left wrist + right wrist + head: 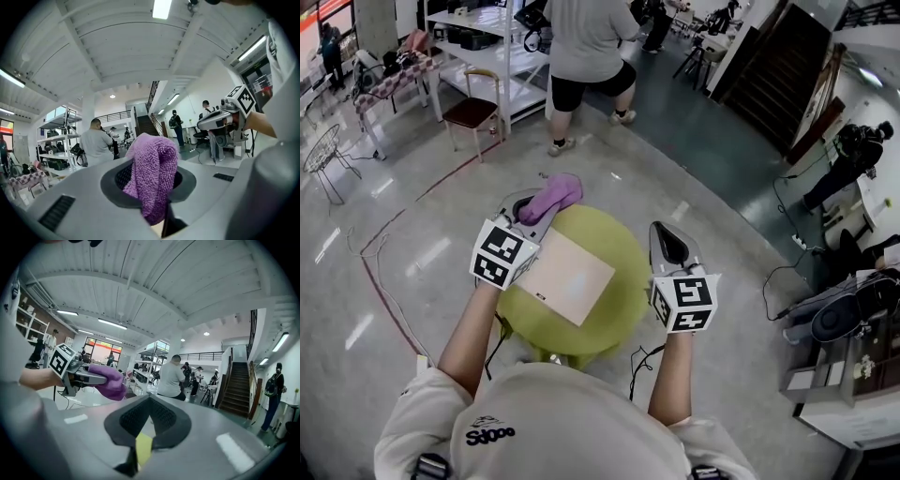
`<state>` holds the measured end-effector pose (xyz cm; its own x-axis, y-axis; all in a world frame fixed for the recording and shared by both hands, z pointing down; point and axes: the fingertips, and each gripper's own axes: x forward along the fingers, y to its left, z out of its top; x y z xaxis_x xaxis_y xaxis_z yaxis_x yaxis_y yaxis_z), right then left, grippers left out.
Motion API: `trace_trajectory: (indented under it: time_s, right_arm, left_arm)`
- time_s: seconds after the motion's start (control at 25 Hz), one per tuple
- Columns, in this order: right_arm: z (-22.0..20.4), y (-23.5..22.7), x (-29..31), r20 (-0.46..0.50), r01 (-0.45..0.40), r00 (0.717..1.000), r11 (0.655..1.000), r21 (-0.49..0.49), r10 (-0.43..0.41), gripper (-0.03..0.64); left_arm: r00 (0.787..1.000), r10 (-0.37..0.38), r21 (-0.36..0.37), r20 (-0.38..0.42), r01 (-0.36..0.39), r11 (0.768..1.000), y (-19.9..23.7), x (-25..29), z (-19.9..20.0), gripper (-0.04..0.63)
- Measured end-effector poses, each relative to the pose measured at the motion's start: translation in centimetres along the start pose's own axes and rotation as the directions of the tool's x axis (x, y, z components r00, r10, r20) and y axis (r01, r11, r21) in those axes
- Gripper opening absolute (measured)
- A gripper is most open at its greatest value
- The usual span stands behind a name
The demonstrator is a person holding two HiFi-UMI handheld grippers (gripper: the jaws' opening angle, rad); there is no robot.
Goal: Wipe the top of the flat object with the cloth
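A flat beige board [567, 277] lies on a round yellow-green stool [623, 305]. A purple cloth [553, 195] hangs over the stool's far left edge, beyond the board's far corner. My left gripper [528, 208] is shut on it. In the left gripper view the cloth [152, 173] bulges up between the dark pads of that gripper [151, 190]. My right gripper [667, 236] hovers at the stool's right edge, shut with nothing in it. In the right gripper view its pads [164, 420] meet at the tip [147, 401], and the cloth [110, 380] shows at the left.
A person [586, 56] stands on the floor beyond the stool. A chair [473, 112] and white shelves [487, 37] are at the back left. Cables [380, 281] trail on the floor. Equipment [853, 319] crowds the right side; stairs [787, 66] rise at the back right.
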<state>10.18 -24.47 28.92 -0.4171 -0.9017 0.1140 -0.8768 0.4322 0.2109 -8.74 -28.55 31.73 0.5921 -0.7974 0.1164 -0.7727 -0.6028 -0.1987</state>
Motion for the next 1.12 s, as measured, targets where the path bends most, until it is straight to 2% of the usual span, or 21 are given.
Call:
trace_trajectory:
  time_s: [0.2, 0.4, 1.12]
  right_arm:
    - [2.2, 1.2, 0.3, 0.022, -0.029, 0.999, 0.999, -0.024, 0.03, 0.009]
    - [2.3, 2.0, 0.3, 0.012, -0.063, 0.998, 0.997, -0.033, 0.064, 0.009]
    - [0.9, 4.1, 0.5, -0.009, -0.102, 0.995, 0.995, -0.022, 0.102, 0.009]
  left_arm:
    - [0.999, 0.003, 0.038, 0.036, -0.004, 0.999, 0.5, -0.9, 2.2, 0.067]
    - [0.999, -0.018, 0.063, 0.047, 0.015, 0.998, -0.6, -1.3, 3.3, 0.069]
    - [0.998, -0.049, 0.065, 0.049, 0.046, 0.997, -2.4, -2.0, 2.9, 0.069]
